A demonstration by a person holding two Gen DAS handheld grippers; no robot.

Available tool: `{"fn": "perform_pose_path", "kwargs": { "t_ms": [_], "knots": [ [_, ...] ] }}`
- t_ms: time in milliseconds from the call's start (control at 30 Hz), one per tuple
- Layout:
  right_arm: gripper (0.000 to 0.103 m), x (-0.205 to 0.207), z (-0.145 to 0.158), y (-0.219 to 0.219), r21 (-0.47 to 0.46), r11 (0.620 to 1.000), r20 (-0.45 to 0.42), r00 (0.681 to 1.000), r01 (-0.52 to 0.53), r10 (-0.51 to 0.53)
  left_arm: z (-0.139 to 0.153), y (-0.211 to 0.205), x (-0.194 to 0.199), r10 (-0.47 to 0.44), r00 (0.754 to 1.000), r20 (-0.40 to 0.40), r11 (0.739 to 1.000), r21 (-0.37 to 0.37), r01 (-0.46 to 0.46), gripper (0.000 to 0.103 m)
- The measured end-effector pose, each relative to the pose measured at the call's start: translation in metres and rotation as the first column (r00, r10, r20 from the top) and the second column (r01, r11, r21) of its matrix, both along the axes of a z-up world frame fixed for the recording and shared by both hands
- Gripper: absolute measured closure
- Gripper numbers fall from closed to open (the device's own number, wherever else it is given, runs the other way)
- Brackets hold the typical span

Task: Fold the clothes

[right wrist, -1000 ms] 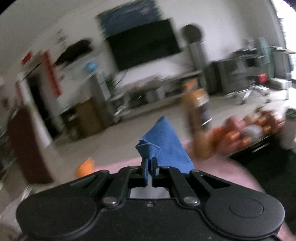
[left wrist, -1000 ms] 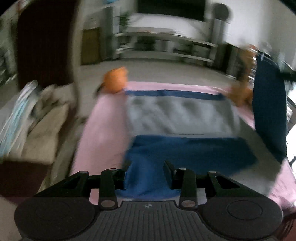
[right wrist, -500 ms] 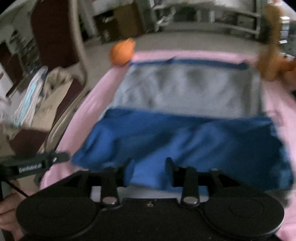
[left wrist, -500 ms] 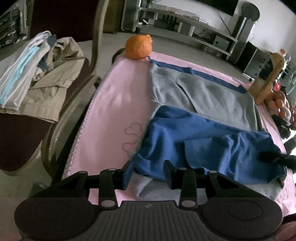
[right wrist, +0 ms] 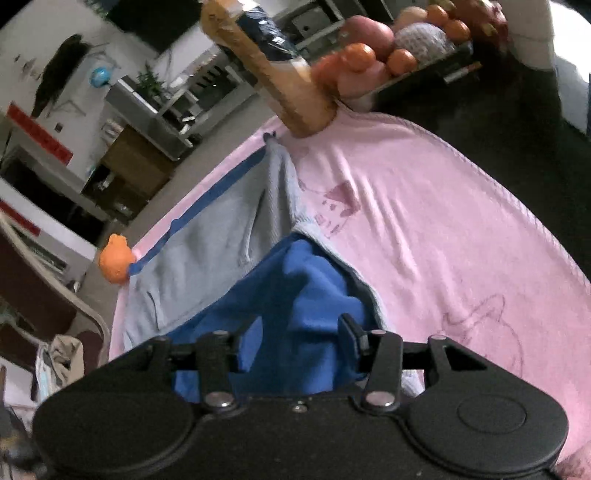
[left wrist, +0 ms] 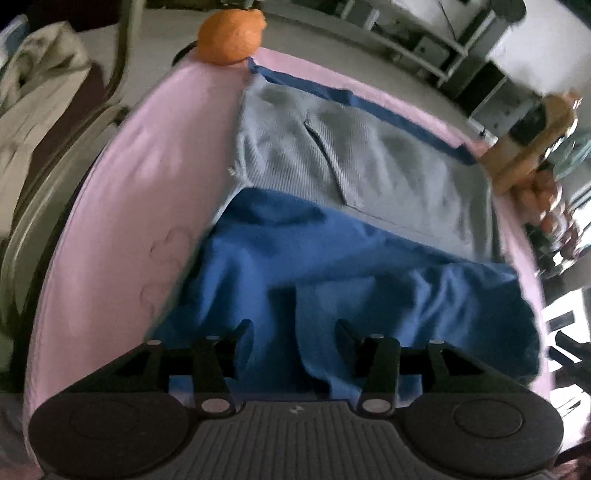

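Note:
A grey garment [left wrist: 369,162] with a blue inner side lies spread on a pink cloth [left wrist: 122,206]. Its near half is folded over, so the blue side [left wrist: 332,266] faces up over the grey. My left gripper [left wrist: 295,328] hovers open low over the near left part of the blue fold, nothing between its fingers. In the right wrist view the same garment shows its grey part [right wrist: 221,236] and blue fold [right wrist: 295,291] at its right end. My right gripper [right wrist: 301,325] is open just above that blue end, holding nothing.
An orange plush toy [left wrist: 231,31] sits at the far left corner of the pink cloth. A brown bottle [right wrist: 269,70] and a tray of fruit [right wrist: 391,48] stand at the far right. A chair with piled clothes [left wrist: 40,96] is to the left.
A second ago my right gripper held a blue corner lifted; it laid it down and opened. Both grippers have since dropped lower and closer over the blue fold.

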State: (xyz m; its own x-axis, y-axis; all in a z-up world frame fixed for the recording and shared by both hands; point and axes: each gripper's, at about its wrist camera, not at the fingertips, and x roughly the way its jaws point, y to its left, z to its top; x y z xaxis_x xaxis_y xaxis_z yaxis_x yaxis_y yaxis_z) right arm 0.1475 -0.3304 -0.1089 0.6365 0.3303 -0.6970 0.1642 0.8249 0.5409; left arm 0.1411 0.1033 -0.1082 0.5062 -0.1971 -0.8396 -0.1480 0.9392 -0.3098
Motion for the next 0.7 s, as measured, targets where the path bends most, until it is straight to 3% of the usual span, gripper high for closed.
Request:
{"fn": "perform_pose_path", "kwargs": {
  "t_ms": [200, 300, 333, 467, 700],
  "knots": [
    [0.058, 0.002, -0.003, 0.012, -0.059, 0.997, -0.027, 0.999, -0.042, 0.04, -0.014, -0.013, 0.028, -0.055, 0.998, -0.017, 0.997, 0.058, 0.056, 0.063],
    [0.058, 0.006, -0.01, 0.02, -0.152, 0.987, -0.077, 0.996, -0.053, 0.041, -0.02, -0.02, 0.041, -0.082, 0.996, -0.025, 0.993, 0.087, 0.084, 0.081],
    [0.058, 0.007, -0.013, 0.023, -0.192, 0.98, -0.097, 0.995, -0.057, 0.039, -0.02, -0.022, 0.041, -0.089, 0.996, -0.021, 0.991, 0.098, 0.091, 0.094],
    [0.058, 0.012, -0.022, 0.028, -0.356, 0.933, -0.167, 0.986, -0.054, -0.007, -0.009, -0.034, 0.036, -0.123, 0.992, 0.04, 0.977, 0.182, 0.113, 0.1],
    [0.059, 0.013, -0.027, 0.015, -0.339, 0.941, -0.186, 0.981, -0.017, -0.05, 0.016, -0.061, 0.028, -0.215, 0.958, 0.189, 0.888, 0.446, 0.111, 0.099]
  ]
}}
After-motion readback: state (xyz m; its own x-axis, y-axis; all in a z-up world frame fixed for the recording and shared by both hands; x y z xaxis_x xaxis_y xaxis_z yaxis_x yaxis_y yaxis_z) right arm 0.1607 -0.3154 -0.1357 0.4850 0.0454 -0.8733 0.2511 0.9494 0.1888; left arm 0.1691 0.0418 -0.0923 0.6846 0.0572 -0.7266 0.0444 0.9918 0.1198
